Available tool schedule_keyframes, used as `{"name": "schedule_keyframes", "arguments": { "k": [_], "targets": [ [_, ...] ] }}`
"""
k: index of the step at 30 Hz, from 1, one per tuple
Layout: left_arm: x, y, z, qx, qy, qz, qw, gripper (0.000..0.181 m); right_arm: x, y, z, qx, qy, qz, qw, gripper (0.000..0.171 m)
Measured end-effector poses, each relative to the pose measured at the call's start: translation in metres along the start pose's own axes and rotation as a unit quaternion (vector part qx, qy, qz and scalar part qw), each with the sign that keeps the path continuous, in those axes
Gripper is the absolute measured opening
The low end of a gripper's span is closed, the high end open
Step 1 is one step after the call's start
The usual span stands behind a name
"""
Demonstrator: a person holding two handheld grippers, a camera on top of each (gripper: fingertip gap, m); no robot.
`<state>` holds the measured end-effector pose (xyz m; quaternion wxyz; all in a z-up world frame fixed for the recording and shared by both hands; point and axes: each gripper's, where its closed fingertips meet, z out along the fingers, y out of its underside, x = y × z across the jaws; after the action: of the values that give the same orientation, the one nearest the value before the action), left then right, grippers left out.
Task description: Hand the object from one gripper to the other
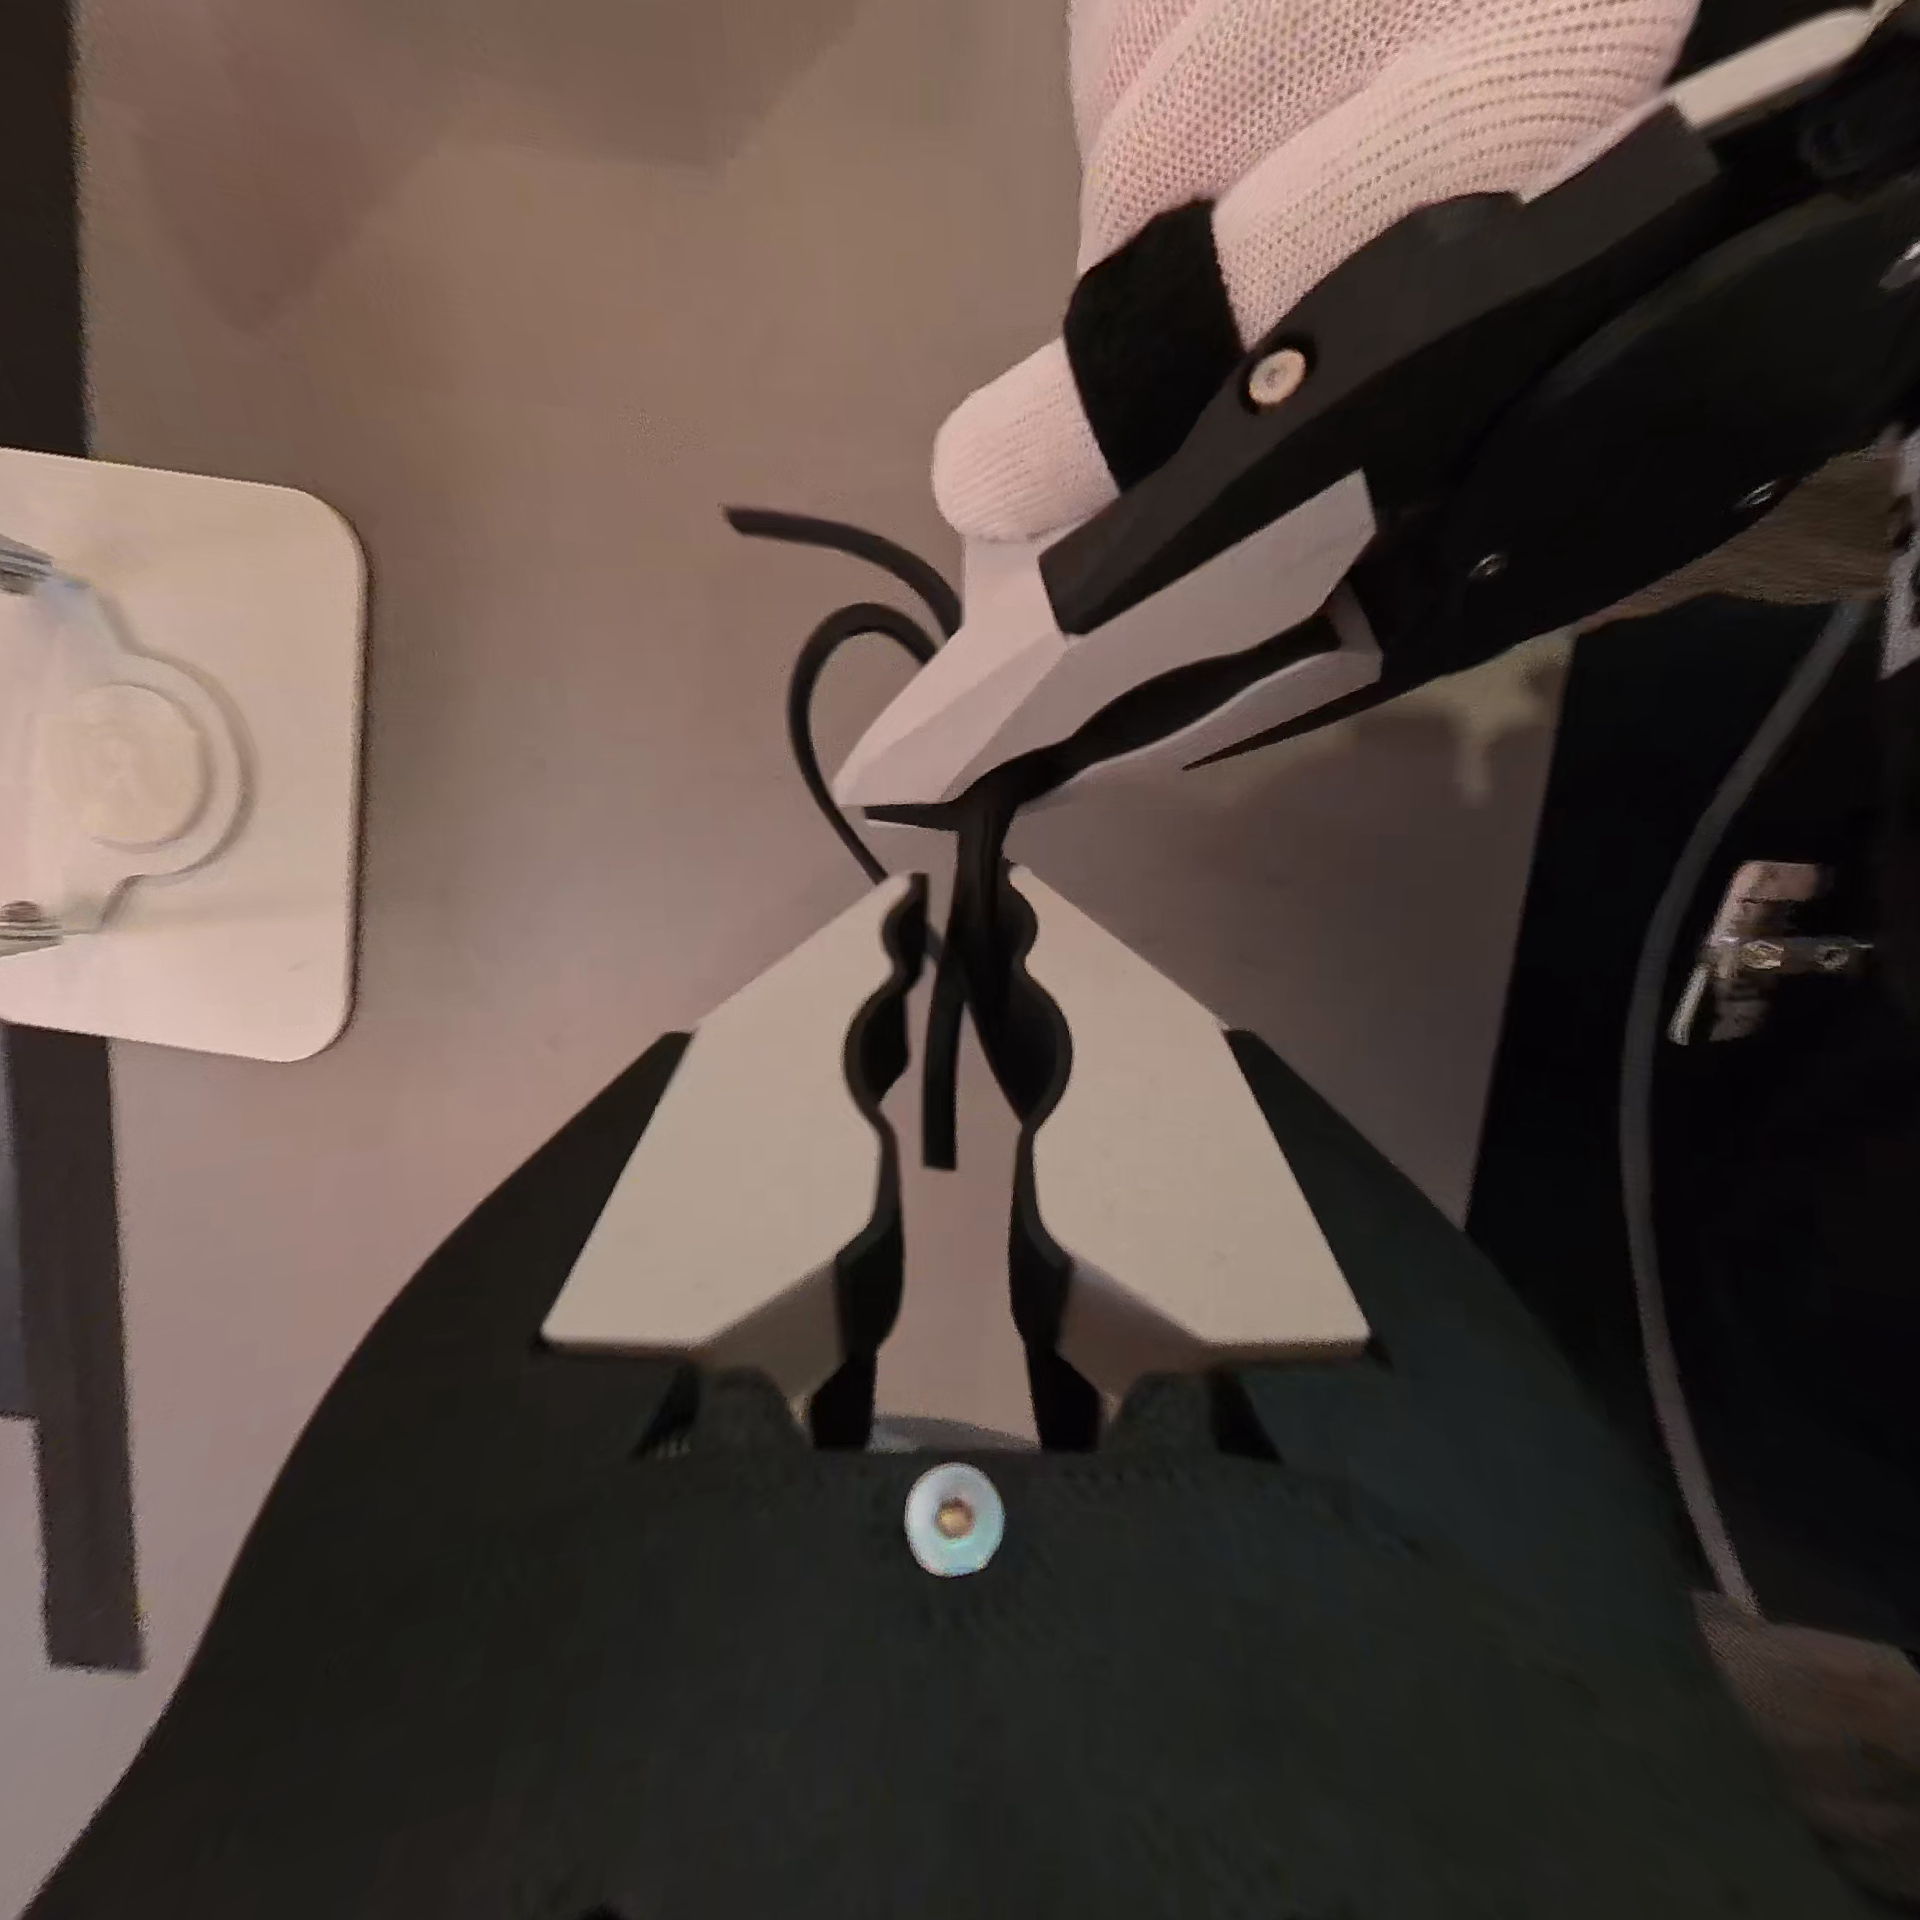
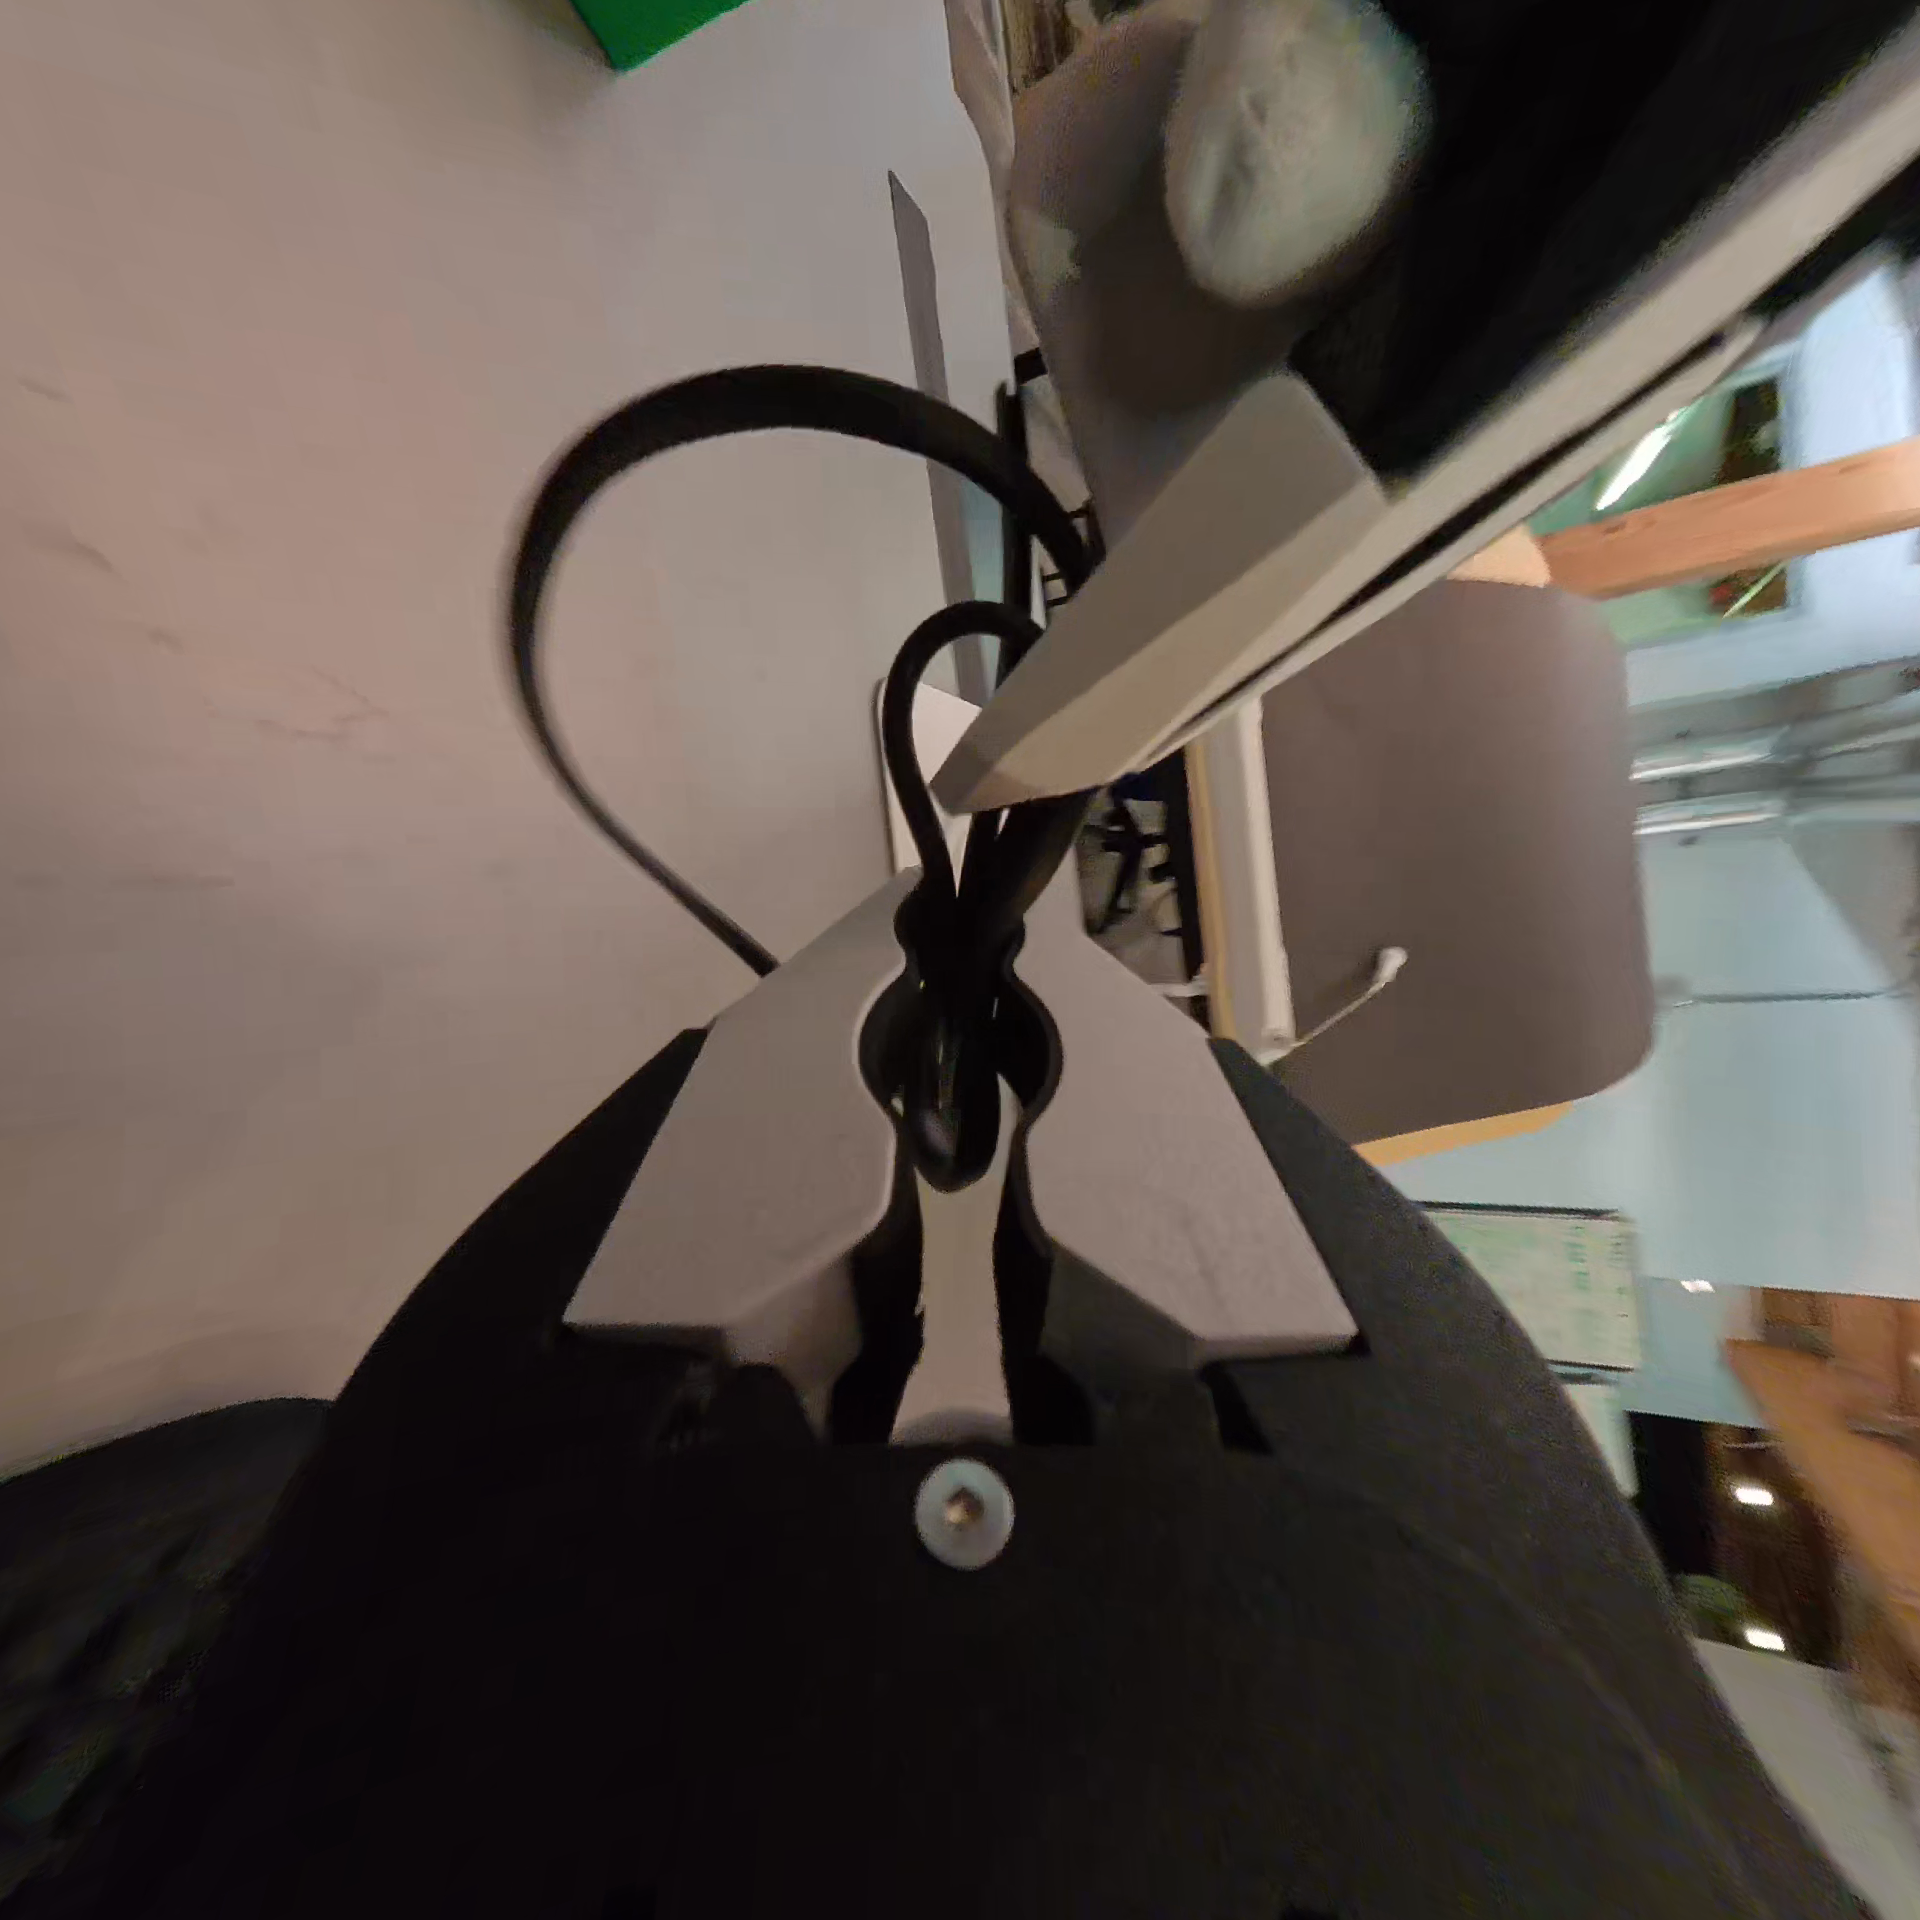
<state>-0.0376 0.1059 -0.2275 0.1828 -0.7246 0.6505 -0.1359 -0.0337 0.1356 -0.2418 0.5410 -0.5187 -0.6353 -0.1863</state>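
Observation:
The object is a thin black cord [image 1: 810, 707] bent into loops. In the left wrist view my left gripper [image 1: 964, 883] has its jaws nearly together with cord strands between the tips, and a loose cord end hangs between the pads. My right gripper [image 1: 935, 816], held by a white-gloved hand [image 1: 1299, 156], comes in from the upper right and pinches the same cord just above. In the right wrist view my right gripper [image 2: 966, 909] is shut on the bunched cord [image 2: 540, 582]. The left gripper [image 2: 956, 795] meets the cord from the upper right.
A white plate with a clear plastic bracket [image 1: 208, 769] is on the pale surface at left. A dark cable [image 1: 1662, 1039] and black equipment stand at right. The right wrist view shows a grey chair back [image 2: 1455, 831] and a green thing [image 2: 665, 31] at the top edge. My left and right fingertips are right by each other.

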Motion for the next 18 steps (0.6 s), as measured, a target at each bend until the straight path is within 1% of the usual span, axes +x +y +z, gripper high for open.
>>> {"name": "schedule_keyframes", "arguments": {
  "k": [1, 3, 5, 7, 9, 12, 14, 16, 18],
  "targets": [
    [-0.004, -0.002, -0.004, 0.005, -0.015, 0.004, 1.000, 0.017, -0.002, 0.002, 0.001, 0.006, -0.018, 0.032, 0.999, 0.002],
    [-0.011, -0.011, -0.019, 0.038, -0.041, 0.009, 0.998, 0.031, -0.005, 0.009, 0.003, 0.018, -0.053, 0.114, 0.992, 0.002],
    [-0.017, -0.021, -0.039, 0.085, -0.067, -0.004, 0.994, 0.043, -0.001, 0.016, 0.002, 0.035, -0.068, 0.189, 0.979, 0.002],
    [-0.020, -0.024, -0.057, 0.132, -0.093, -0.017, 0.987, 0.047, 0.003, 0.019, -0.001, 0.063, -0.093, 0.275, 0.955, 0.002],
    [-0.023, -0.015, -0.064, 0.149, -0.127, -0.031, 0.980, 0.050, 0.009, 0.021, -0.004, 0.094, -0.116, 0.353, 0.924, 0.001],
    [-0.014, -0.001, -0.061, 0.180, -0.130, -0.068, 0.973, 0.050, 0.021, 0.017, -0.012, 0.149, -0.141, 0.449, 0.870, 0.002],
    [-0.007, 0.007, -0.050, 0.206, -0.119, -0.103, 0.966, 0.050, 0.029, 0.011, -0.019, 0.187, -0.161, 0.505, 0.827, 0.002],
    [-0.010, 0.014, -0.035, 0.228, -0.132, -0.132, 0.956, 0.050, 0.037, 0.007, -0.025, 0.223, -0.175, 0.549, 0.787, 0.001],
    [-0.013, 0.014, -0.025, 0.268, -0.129, -0.173, 0.939, 0.051, 0.044, 0.005, -0.029, 0.244, -0.174, 0.575, 0.762, 0.002]
  ]
}}
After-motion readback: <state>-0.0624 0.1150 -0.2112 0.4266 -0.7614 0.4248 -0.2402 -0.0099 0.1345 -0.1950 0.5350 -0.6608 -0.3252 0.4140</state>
